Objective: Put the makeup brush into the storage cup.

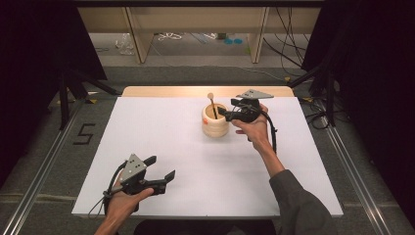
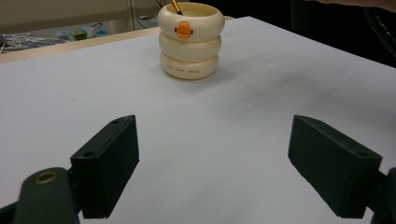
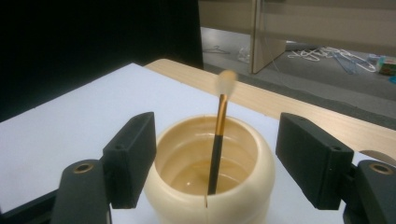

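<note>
White tabletop (image 1: 195, 171): right gripper (image 3: 215, 161), jaws wide and empty, is straddling the cream ringed holder (image 3: 210, 186) with makeup brush (image 3: 219, 135); next, close on the holder, while left gripper (image 2: 212, 163) is idling wide open.

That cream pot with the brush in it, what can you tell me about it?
The pot looks like three stacked cream rings of glossy plastic or ceramic, with an orange beak-like knob on the top ring and small lettering on the bottom one. It stands upright on the white table, open-topped. A brush leans inside. The right tongs straddle its rim, open; contact is unclear.
</note>
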{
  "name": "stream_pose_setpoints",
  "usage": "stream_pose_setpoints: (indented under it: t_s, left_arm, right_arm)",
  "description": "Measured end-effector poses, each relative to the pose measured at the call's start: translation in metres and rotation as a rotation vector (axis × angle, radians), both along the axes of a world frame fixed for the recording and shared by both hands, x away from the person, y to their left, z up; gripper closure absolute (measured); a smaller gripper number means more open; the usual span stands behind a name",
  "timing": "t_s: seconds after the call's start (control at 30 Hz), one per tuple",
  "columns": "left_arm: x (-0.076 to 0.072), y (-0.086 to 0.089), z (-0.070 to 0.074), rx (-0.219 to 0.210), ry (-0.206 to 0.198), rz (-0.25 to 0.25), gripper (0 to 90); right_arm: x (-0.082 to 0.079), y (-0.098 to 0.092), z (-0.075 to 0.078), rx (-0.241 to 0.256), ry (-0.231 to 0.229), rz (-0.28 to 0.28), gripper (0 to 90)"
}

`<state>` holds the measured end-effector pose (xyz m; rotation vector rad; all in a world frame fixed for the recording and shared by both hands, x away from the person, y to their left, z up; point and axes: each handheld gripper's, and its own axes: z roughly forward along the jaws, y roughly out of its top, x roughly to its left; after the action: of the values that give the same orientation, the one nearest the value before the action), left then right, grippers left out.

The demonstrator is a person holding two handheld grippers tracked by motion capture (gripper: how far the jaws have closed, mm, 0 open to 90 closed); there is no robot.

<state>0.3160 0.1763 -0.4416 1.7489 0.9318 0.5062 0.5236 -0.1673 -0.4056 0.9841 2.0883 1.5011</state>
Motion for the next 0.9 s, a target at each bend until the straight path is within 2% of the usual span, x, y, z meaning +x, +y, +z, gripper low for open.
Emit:
stream_pose_setpoints:
  t_s: [0.13,0.2,0.23,0.3,0.37,0.53,0.63,0.73,0.77,0.8,0.87,0.9]
  left_arm:
    - [0.000,0.000,0.000,0.000,-0.005,0.002,16.0]
    - [0.000,0.000,0.000,-0.010,0.000,0.009,16.0]
    - [0.000,0.001,0.000,-0.010,-0.007,0.000,16.0]
    - [0.000,0.001,0.001,-0.001,-0.007,0.004,16.0]
    - [0.000,0.002,0.002,0.003,-0.013,0.000,16.0]
    - [-0.001,0.001,0.002,-0.008,-0.010,0.007,16.0]
    - [0.000,0.002,0.002,-0.010,-0.015,0.012,16.0]
    - [0.000,0.002,0.003,-0.006,-0.021,0.008,16.0]
    - [0.000,0.002,0.003,-0.008,-0.023,0.008,16.0]
    - [-0.001,0.002,0.003,-0.009,-0.024,0.009,16.0]
    - [-0.001,0.002,0.003,-0.011,-0.025,0.009,16.0]
    - [-0.001,0.003,0.003,-0.011,-0.026,0.010,16.0]
  right_arm:
    - [-0.006,-0.004,0.000,-0.005,-0.009,-0.005,27.8]
    - [-0.010,-0.005,-0.001,-0.012,-0.004,0.003,26.3]
    - [-0.012,-0.005,0.000,-0.019,0.014,0.002,25.0]
    - [-0.016,-0.007,0.000,-0.005,-0.003,0.005,24.7]
    - [-0.021,-0.009,0.002,0.013,0.004,0.003,23.7]
    - [-0.035,-0.012,0.008,0.015,-0.010,-0.007,20.5]
    - [-0.045,-0.013,0.011,0.038,-0.024,0.002,20.9]
    - [-0.053,-0.014,0.011,0.029,-0.043,0.009,20.2]
    - [-0.057,-0.015,0.012,0.024,-0.031,0.010,19.7]
    - [-0.059,-0.016,0.012,0.024,-0.047,0.011,19.7]
    - [-0.064,-0.017,0.011,0.044,-0.050,0.016,19.4]
    - [-0.066,-0.019,0.012,0.039,-0.047,0.016,18.9]
